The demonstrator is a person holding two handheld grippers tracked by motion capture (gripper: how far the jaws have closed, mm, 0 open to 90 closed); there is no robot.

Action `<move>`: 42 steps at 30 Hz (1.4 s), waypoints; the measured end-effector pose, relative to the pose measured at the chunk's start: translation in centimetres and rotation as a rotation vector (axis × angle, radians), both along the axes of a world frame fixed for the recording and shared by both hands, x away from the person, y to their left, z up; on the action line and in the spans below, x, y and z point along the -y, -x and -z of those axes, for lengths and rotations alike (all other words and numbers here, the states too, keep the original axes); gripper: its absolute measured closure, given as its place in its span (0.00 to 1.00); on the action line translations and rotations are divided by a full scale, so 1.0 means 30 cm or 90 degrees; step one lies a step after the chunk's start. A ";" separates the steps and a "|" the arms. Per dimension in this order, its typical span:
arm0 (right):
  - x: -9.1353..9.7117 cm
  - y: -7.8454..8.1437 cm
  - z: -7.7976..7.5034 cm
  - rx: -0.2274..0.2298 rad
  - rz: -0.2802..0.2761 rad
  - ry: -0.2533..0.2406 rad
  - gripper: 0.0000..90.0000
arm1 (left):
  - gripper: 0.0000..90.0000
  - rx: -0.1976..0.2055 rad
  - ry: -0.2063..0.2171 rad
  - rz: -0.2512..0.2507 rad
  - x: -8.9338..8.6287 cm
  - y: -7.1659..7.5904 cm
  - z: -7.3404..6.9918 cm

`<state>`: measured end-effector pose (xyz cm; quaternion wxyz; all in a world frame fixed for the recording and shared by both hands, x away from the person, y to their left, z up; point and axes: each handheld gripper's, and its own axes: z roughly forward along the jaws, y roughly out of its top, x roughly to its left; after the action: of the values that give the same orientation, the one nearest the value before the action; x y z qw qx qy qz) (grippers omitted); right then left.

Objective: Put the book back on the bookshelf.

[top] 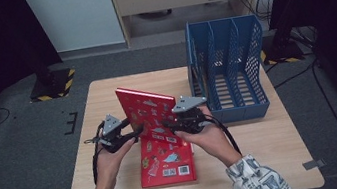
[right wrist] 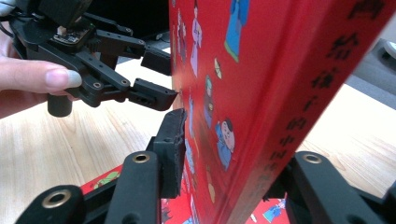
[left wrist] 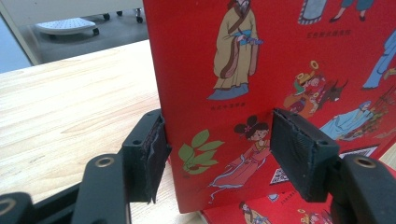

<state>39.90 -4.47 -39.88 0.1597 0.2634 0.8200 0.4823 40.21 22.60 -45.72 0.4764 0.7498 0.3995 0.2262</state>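
Observation:
A thick red picture book [top: 146,110] stands tilted on its lower edge on top of a second red book [top: 167,165], which lies flat on the wooden table. My right gripper [right wrist: 224,172] clamps the standing book [right wrist: 261,93] across its thickness, one pad on the cover and the other jaw behind the spine. My left gripper [left wrist: 219,149] is open at the book's left edge. One of its pads [left wrist: 156,149] sits by that edge and the other hangs in front of the cover [left wrist: 261,56] without pressing. In the high view the left gripper [top: 137,131] and right gripper [top: 171,126] flank the book.
A blue slotted file rack [top: 227,70] stands at the table's back right, close behind the right hand. The table [top: 276,149] has bare wood to the left and to the front right. Black stands and cables are on the floor around it.

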 end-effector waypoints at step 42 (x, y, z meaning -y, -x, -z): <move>-0.029 -0.006 -0.129 0.033 -0.026 -0.047 0.78 | 0.34 0.000 0.006 0.024 0.013 -0.001 0.005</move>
<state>40.10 -3.59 -35.99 0.1612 0.2402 0.8026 0.5217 40.25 22.22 -45.86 0.4841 0.7552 0.3860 0.2154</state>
